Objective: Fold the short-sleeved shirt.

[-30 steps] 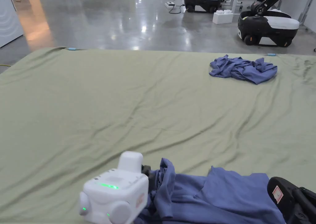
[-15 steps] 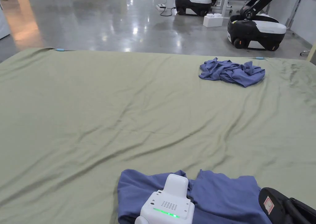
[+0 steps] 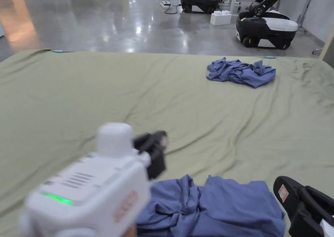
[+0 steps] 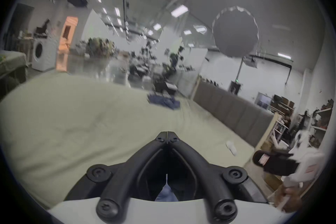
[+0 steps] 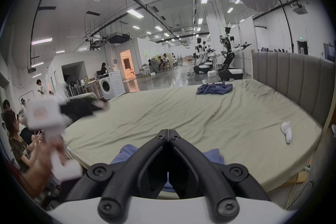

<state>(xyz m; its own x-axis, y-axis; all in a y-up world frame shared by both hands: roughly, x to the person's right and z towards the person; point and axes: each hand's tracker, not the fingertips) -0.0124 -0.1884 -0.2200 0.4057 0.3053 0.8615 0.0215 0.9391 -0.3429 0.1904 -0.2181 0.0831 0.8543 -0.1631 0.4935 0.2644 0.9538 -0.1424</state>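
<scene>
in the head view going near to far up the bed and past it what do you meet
Near blue shirt at the bed's front edge → bare green sheet → crumpled blue garment near the far edge → shiny grey floor → black and white robot base → white block.

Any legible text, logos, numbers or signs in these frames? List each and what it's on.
No text can be read in any view.
Red-bordered sticker on the right hand-held gripper: too small to read.
Orange mark on the body of the left hand-held gripper: blurred.
Green sign on the far wall: too small to read.
</scene>
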